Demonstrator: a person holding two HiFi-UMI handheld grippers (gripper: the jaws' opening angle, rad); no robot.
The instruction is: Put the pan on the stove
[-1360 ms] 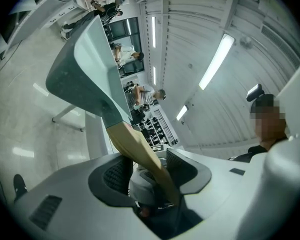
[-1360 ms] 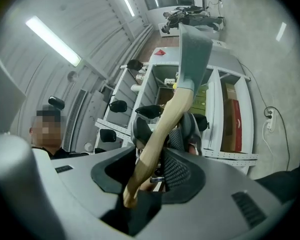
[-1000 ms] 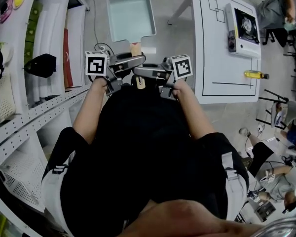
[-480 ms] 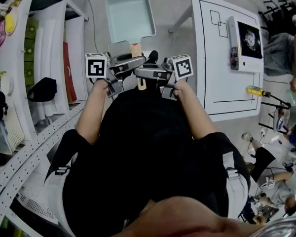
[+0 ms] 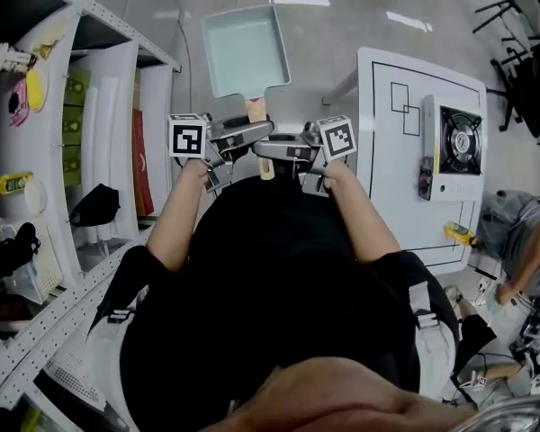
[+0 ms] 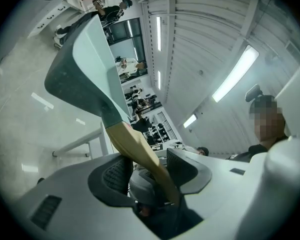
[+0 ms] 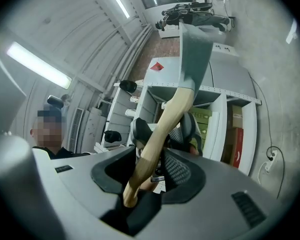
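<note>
Pan (image 5: 245, 50) held two-handed
Left gripper (image 6: 147, 168) and right gripper (image 7: 151, 165) jaws both pinch the handle (image 5: 256, 112), its end buried between them; stove's (image 5: 456, 142) off on the bench (image 5: 389, 178).

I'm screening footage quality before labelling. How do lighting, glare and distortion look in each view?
Head view: even light, lamp glare on the floor, shelf edges bowed, pan sharp. Left gripper view: heavy fisheye, dark corners, blown-out ceiling lamp. Right gripper view: same fisheye and dark corners.
</note>
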